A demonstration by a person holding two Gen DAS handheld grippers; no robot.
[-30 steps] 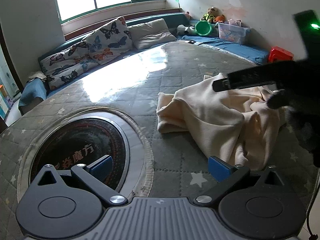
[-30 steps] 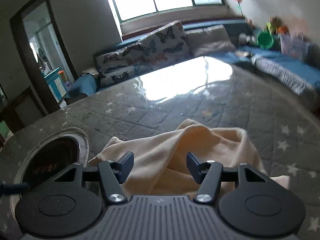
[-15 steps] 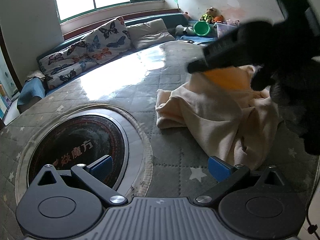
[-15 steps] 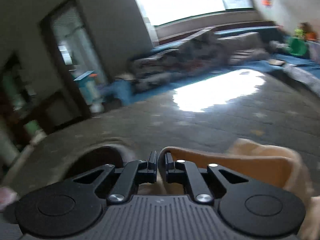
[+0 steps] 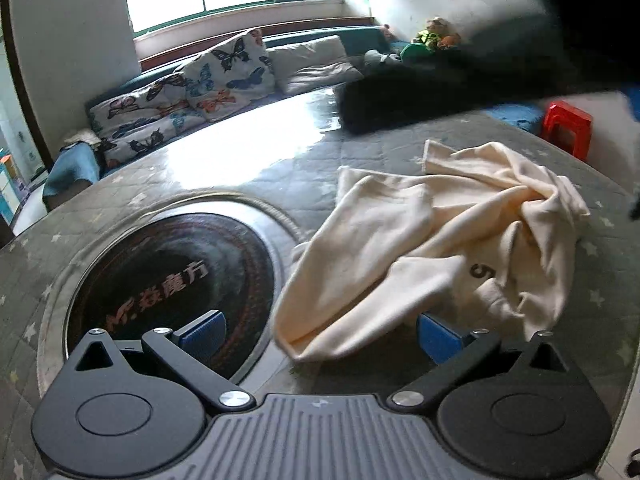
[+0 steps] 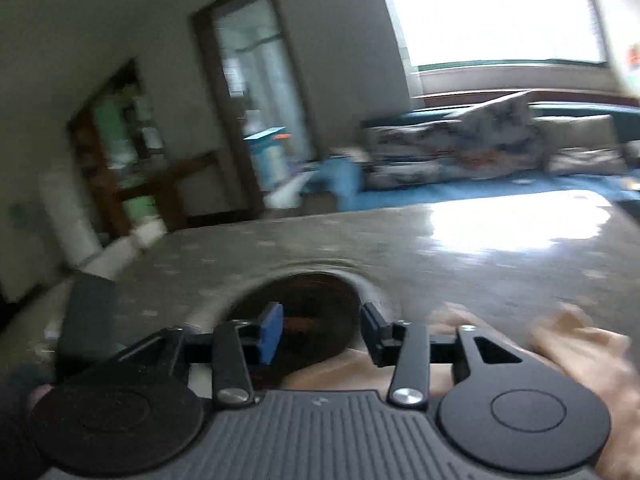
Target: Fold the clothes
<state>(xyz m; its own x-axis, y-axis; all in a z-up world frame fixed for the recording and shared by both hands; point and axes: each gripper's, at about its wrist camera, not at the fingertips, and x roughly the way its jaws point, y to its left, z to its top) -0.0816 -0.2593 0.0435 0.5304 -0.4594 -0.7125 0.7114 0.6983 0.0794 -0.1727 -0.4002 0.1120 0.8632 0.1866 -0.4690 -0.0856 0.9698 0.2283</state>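
The right tool (image 6: 322,332) is opening, nothing between its pads, and hangs over the dark round inset (image 6: 304,320) of the quilted counter (image 6: 460,276). The left tool (image 5: 320,334) is spread wide and empty, low over the counter's near edge. The cream sweatshirt (image 5: 432,248) lies crumpled beside the inset, one sleeve reaching toward the left tool, its body bunched at the right. The risk, I judge: pinching one layer of that heap would drag the garment skewed instead of spreading it flat.
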